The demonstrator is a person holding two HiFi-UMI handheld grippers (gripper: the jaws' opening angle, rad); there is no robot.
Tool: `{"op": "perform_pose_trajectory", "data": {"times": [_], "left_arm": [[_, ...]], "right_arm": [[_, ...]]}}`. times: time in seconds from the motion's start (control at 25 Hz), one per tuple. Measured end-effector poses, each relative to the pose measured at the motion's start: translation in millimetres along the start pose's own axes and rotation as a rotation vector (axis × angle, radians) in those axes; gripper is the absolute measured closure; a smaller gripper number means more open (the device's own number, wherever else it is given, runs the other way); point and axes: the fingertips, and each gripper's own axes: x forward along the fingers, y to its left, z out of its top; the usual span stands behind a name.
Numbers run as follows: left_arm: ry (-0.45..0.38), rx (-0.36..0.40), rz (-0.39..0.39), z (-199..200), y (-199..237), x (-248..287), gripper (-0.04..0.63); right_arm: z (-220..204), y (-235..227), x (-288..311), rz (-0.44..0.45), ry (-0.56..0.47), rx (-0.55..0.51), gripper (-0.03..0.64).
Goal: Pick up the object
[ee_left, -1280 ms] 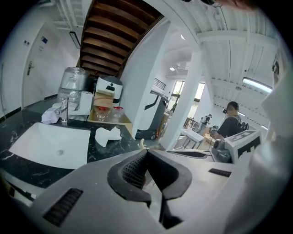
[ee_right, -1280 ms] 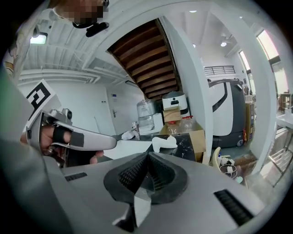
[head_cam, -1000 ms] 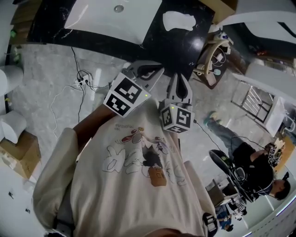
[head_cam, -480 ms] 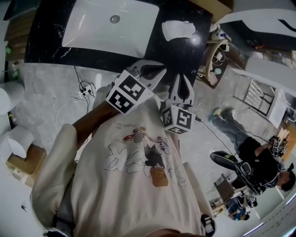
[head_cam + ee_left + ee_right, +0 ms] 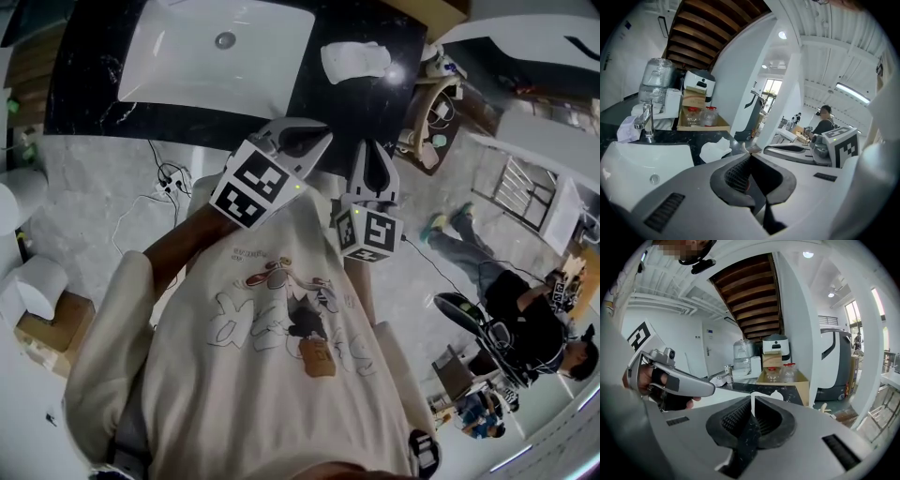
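Note:
A crumpled white cloth [image 5: 354,60] lies on the black counter [image 5: 375,98], to the right of the white sink [image 5: 220,47]. In the left gripper view the cloth [image 5: 715,150] sits just beyond my jaws. My left gripper [image 5: 305,139] hangs over the counter's near edge, shut and empty, its tips [image 5: 749,153] meeting. My right gripper [image 5: 373,155] is beside it, also shut with nothing held [image 5: 753,401]; a bit of the cloth [image 5: 777,394] shows past its tips. Both are short of the cloth.
A faucet [image 5: 647,124] stands behind the sink [image 5: 642,161]. A cardboard tray of bottles [image 5: 701,123] and a water jug [image 5: 656,84] stand at the counter's back. Cables [image 5: 169,169] trail on the floor, and a seated person [image 5: 525,337] is at the right.
Both grippers have drifted a little toward the counter, and more of the sink and counter has come into the head view. Both pairs of jaws stay closed.

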Motion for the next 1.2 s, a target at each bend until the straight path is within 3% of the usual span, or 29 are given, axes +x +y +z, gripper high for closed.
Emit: {"op": "perform_pose_trajectory", "data": {"times": [0.28,0.4,0.44,0.64,1.2], "left_arm": [[-0.019,-0.056,0.043,1,15,14,0.581],[-0.031,-0.072,0.062,8,28,24,0.581],[-0.035,-0.079,0.066,9,30,26,0.581],[-0.040,-0.094,0.087,12,36,41,0.581],[-0.017,-0.154,0.124,6,53,78,0.581]], "right_arm": [[15,-18,27,0.050,0.011,0.001,0.595],[19,-26,47,0.083,0.026,-0.004,0.483],[17,-28,52,0.095,0.038,-0.010,0.477],[13,-36,73,0.162,0.078,-0.026,0.474],[9,-67,123,0.201,0.112,-0.018,0.465]]}}
